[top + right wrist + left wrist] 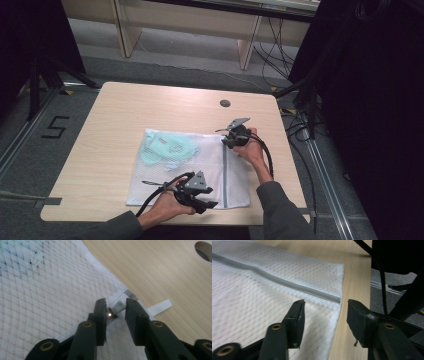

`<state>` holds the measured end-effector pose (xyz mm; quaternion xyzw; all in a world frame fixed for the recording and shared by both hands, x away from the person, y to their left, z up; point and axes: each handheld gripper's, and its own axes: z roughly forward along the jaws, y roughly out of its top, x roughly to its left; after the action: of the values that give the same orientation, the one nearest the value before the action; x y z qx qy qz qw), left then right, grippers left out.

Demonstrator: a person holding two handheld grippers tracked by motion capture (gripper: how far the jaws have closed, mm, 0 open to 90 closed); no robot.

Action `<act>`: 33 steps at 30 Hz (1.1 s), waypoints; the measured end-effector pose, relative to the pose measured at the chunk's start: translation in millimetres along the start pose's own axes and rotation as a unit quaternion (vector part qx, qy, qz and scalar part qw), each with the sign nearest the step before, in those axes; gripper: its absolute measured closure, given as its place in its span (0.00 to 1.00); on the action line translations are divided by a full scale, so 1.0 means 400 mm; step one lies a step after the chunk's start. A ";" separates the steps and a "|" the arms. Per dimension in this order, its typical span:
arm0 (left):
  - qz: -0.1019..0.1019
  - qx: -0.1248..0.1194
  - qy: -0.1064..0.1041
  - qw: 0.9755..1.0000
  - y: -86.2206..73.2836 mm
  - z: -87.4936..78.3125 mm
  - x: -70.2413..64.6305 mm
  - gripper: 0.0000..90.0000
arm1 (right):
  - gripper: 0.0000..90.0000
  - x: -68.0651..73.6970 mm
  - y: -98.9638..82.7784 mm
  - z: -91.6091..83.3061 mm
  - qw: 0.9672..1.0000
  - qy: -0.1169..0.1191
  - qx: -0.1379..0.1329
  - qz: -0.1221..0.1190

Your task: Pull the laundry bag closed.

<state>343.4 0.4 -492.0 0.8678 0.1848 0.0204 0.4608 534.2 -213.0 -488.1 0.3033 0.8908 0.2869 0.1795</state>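
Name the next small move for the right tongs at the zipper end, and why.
Probably lift the right tongs back off the mesh laundry bag: their jaws stand apart with the metal zipper pull loose between them, and the zipper looks closed along its length.

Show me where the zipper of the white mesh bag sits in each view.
High view: the zipper runs as a grey line down the bag's right part.
Left gripper view: it crosses from upper left and ends at the bag's edge.
Right gripper view: its metal end lies between the tongs.
Shared landmark: the mesh bag.
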 end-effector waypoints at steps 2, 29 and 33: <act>0.001 0.002 0.007 1.000 0.001 -0.015 0.009 0.48 | 0.70 0.002 0.003 -0.007 1.000 -0.006 -0.010 0.016; -0.070 -0.028 0.063 0.995 -0.045 -0.214 0.104 0.21 | 0.45 0.133 -0.003 -0.171 0.996 0.033 -0.081 0.025; -0.075 -0.039 0.073 0.994 -0.054 -0.233 0.107 0.21 | 0.42 0.150 -0.020 -0.191 0.995 0.049 -0.073 0.041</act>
<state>357.7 99.7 -461.5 0.8291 0.2820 0.0562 0.4795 447.9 -210.5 -442.8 0.3109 0.8622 0.3725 0.1453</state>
